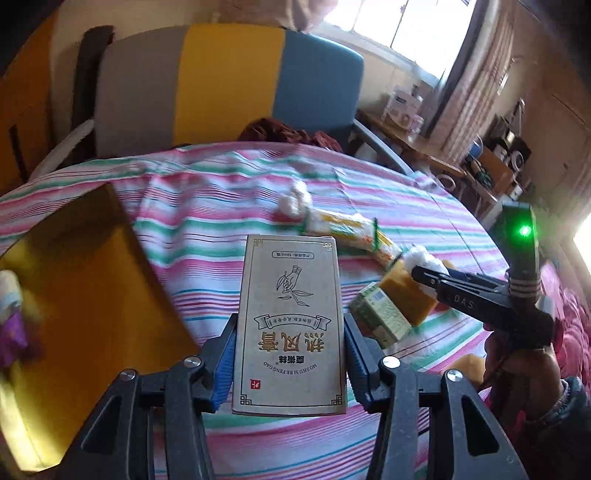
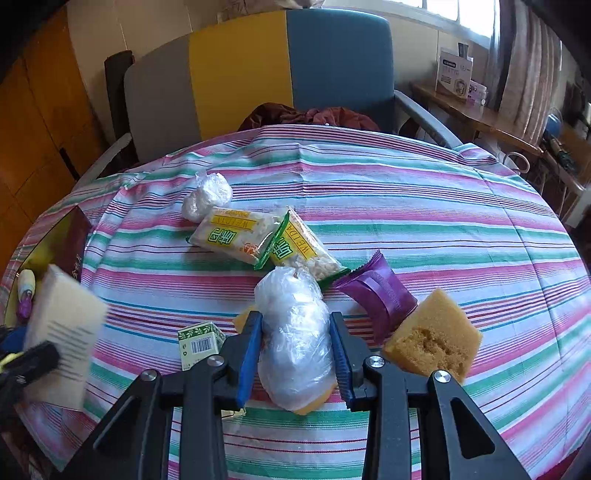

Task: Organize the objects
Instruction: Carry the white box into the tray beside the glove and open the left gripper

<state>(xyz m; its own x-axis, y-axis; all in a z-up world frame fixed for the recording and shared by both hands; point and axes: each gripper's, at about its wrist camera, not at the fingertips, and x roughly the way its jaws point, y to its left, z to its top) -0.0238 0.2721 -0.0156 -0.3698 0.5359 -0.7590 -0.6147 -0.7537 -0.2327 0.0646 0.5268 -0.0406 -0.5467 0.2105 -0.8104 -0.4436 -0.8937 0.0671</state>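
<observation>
**Both grippers loaded over striped table**

Left gripper [image 1: 290, 360] clamps a tall beige printed carton [image 1: 290, 325], lifted above the striped tablecloth [image 1: 207, 236]. Right gripper [image 2: 295, 354] grips a clear plastic-wrapped bundle [image 2: 293, 339] resting on the cloth, a yellow-brown sponge block [image 2: 434, 338] just beside it. Beyond lie two yellow-green snack packets [image 2: 258, 240].

Lived-in home, living or dining room. Round table [image 2: 406, 192] under a striped pink-green cloth, tri-colour grey/yellow/blue armchair [image 2: 258, 70] at its far edge with rumpled clothing [image 2: 314, 114] on the seat. Curtained window [image 1: 413, 29] top right, wooden side desk [image 2: 476, 118] cluttered with boxes, wood cabinet panels [image 2: 40, 122] on the left.
</observation>
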